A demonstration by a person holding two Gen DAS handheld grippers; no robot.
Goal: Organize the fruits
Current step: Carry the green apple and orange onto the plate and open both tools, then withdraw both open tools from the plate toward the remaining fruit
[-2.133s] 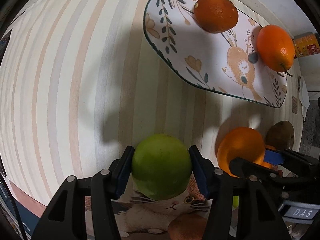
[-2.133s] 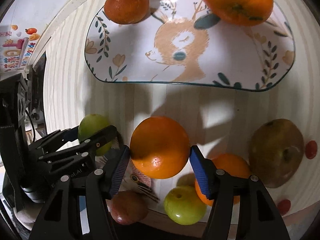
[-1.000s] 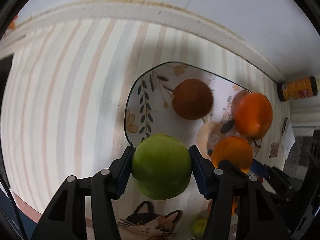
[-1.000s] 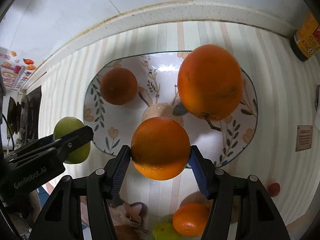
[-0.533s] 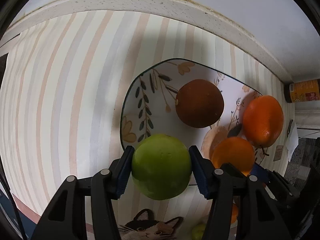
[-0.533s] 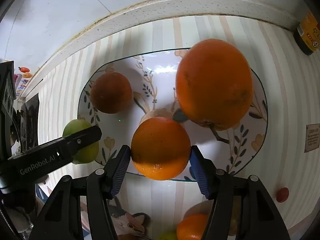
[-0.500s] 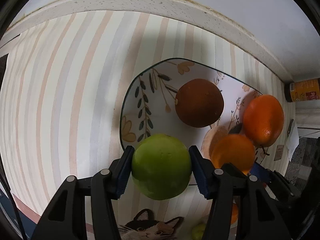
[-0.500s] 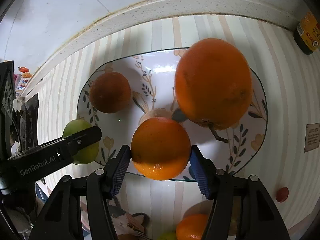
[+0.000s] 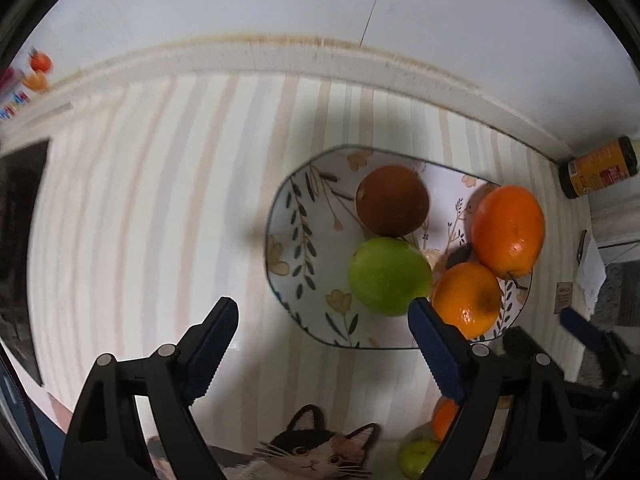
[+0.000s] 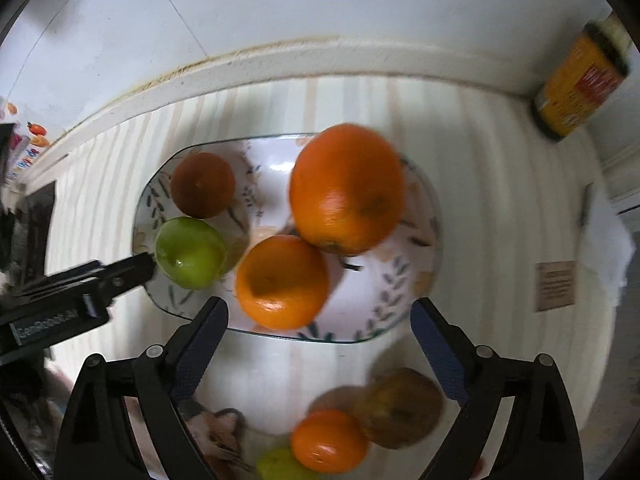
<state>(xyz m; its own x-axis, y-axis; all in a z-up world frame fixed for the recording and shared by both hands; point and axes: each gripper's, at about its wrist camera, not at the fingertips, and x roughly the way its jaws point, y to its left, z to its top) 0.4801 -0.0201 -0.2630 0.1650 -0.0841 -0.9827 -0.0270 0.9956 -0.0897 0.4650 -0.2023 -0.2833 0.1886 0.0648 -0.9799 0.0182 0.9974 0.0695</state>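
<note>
Presently I found both pairs of jaws opening with nothing between them. Beyond the left gripper (image 9: 322,328) fingertips the green apple (image 9: 389,276) lay on the plate (image 9: 288,240) — free. Ahead of the right gripper (image 10: 320,324) the small orange (image 10: 282,282) rested against the large orange (image 10: 347,194).

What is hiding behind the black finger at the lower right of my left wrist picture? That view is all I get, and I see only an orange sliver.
Observer: A whole small orange, lying off the plate.
Visitor: Alone?
Observer: No, a blurred brown fruit sits right beside it.
Visitor: And that blue thing at my right edge?
Observer: The right gripper; its jaws are opening, pads clear of the nearer orange on the plate.
</note>
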